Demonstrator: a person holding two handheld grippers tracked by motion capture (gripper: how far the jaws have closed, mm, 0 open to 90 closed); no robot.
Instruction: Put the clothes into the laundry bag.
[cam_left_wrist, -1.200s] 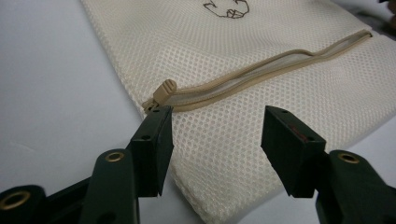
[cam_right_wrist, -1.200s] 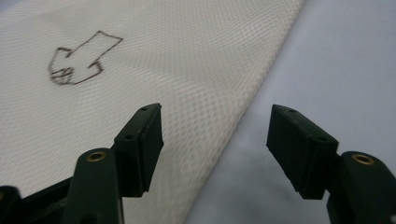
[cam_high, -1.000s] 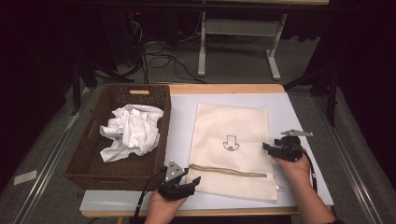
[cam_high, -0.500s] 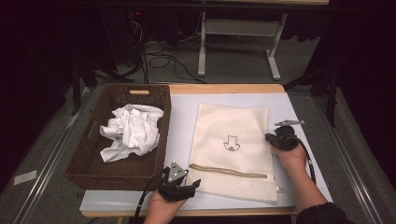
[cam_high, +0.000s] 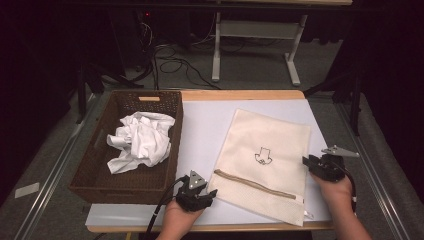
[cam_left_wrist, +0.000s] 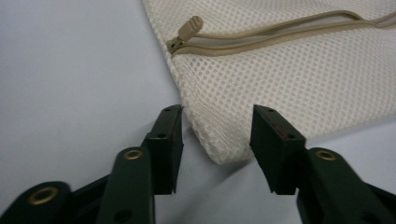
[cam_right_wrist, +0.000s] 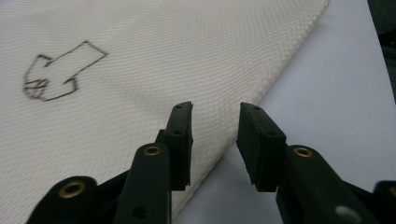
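Straddling the near-left corner of the mesh bag (cam_left_wrist: 289, 79), the left tool (cam_left_wrist: 217, 140) has its jaws apart on either side of the fabric and they have just been closing in, though the pads are not pressing on the mesh. And look where the zip pull (cam_left_wrist: 189, 27) sits: just beyond that corner, up the bag's left edge, with the zip running away across the bag's near end.

Over on the other side, the right tool (cam_right_wrist: 214, 140) sits at the bag's right-hand edge, jaws apart and just reopening, one jaw over the weave and the other over the bare tabletop (cam_right_wrist: 336, 107), nothing pinched.

From the high view, the bag (cam_high: 265, 160) lies flat on the white tabletop, long axis slanting away from the person, zip end nearest. The left tool (cam_high: 196, 192) is plainly the closer one to the zip, so I'd judge the corner pinch comes first. The basket (cam_high: 95, 170) holding white cloth (cam_high: 140, 140) waits to the left.
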